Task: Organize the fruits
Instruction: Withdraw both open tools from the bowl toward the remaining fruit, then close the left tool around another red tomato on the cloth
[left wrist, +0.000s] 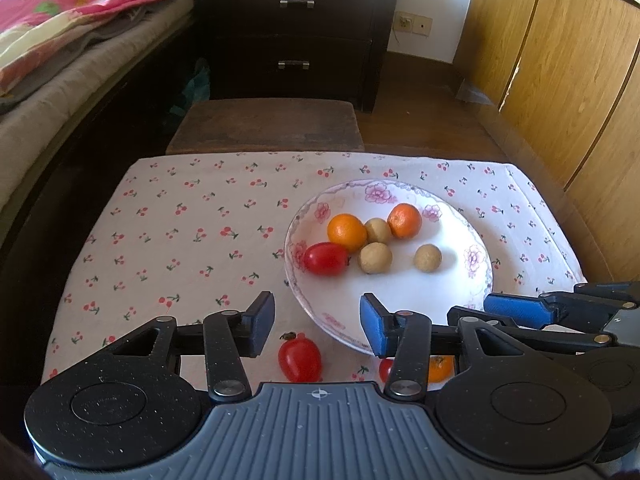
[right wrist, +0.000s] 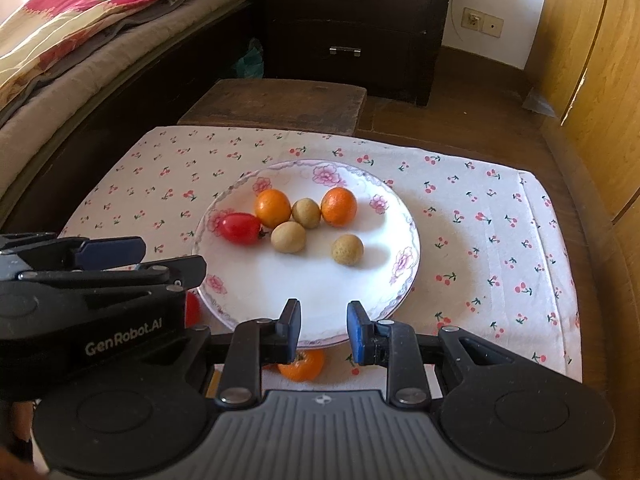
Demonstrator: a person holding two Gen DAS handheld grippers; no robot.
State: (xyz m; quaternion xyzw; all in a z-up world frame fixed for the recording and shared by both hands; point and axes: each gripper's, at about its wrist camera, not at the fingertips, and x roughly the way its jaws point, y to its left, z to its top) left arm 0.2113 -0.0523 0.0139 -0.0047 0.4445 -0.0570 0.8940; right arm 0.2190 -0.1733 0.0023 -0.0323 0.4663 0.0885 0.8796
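Both tongs, left (left wrist: 317,322) and right (right wrist: 323,330), hover spread at the plate's (right wrist: 248,292) near rim.

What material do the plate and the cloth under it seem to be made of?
The plate looks like glazed ceramic or porcelain: a white glossy surface with printed pink flowers along the rim, though melamine is possible. The cloth looks like thin woven cotton, matte, with a small cherry print and a folded edge on its right side.
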